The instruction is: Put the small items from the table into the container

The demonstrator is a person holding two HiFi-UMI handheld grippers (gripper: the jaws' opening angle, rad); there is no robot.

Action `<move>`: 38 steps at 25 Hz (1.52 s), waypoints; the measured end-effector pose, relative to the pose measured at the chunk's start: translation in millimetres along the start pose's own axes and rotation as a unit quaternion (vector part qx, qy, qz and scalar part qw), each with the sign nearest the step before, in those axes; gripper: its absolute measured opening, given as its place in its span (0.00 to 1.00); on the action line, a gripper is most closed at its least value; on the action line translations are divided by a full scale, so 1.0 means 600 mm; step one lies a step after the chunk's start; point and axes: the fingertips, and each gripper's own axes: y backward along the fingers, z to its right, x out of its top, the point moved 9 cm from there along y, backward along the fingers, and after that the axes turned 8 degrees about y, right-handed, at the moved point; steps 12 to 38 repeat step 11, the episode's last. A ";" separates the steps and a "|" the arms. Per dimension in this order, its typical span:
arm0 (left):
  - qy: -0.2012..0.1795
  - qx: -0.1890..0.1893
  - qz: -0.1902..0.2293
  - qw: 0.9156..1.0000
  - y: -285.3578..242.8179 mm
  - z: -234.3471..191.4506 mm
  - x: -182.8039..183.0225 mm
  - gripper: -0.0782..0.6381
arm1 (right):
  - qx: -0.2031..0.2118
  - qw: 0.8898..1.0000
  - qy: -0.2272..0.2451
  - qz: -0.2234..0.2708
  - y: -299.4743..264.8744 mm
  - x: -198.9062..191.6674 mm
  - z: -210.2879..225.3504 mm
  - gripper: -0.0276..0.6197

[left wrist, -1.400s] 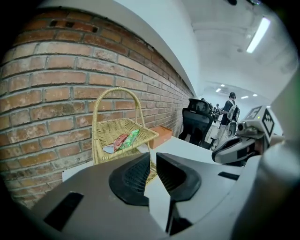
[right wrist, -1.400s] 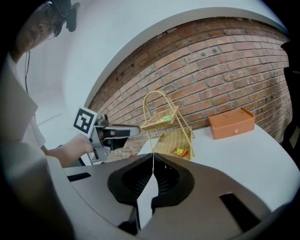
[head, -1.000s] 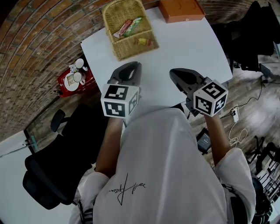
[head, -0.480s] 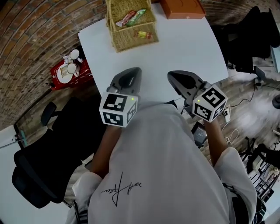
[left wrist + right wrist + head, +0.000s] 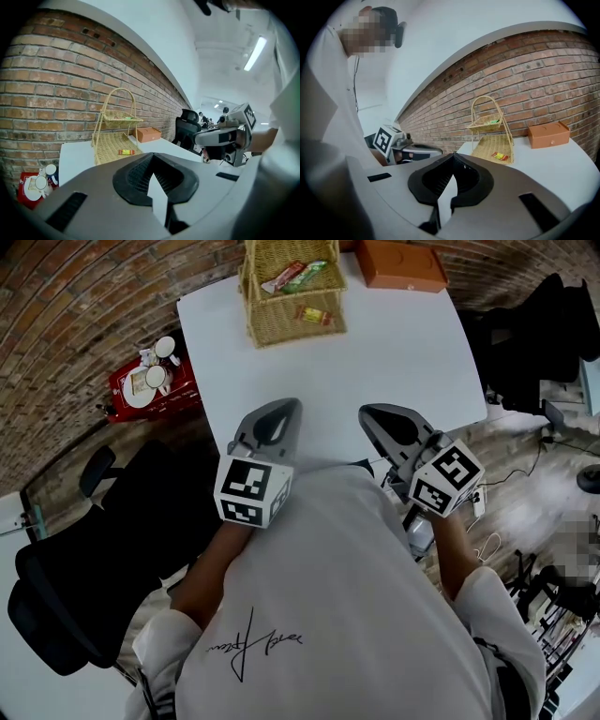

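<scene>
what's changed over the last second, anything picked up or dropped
The left gripper and right gripper drew back along the table, away from the basket. Nothing was grabbed or released. Both are shut and empty; snacks remain in the basket, orange box unmoved.

light: bright, even (ceiling strip) | edges: fisheye-warped, dark corners | blur: slight

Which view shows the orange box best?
The right gripper view: the box sits whole and unobstructed beside the basket. The left gripper view shows the box small, beyond the basket. The head view catches it at the top edge, from above.
</scene>
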 end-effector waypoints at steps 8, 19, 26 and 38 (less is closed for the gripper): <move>-0.011 0.011 0.024 1.000 0.022 0.006 -0.007 0.12 | 0.001 1.000 0.014 0.007 -0.003 -0.005 -0.028 0.07; 0.002 0.014 0.015 1.000 0.029 -0.003 -0.016 0.12 | 0.001 1.000 0.006 0.010 -0.007 -0.010 -0.038 0.07; 0.002 0.014 0.015 1.000 0.029 -0.003 -0.016 0.12 | 0.001 1.000 0.006 0.010 -0.007 -0.010 -0.038 0.07; 0.002 0.014 0.015 1.000 0.029 -0.003 -0.016 0.12 | 0.001 1.000 0.006 0.010 -0.007 -0.010 -0.038 0.07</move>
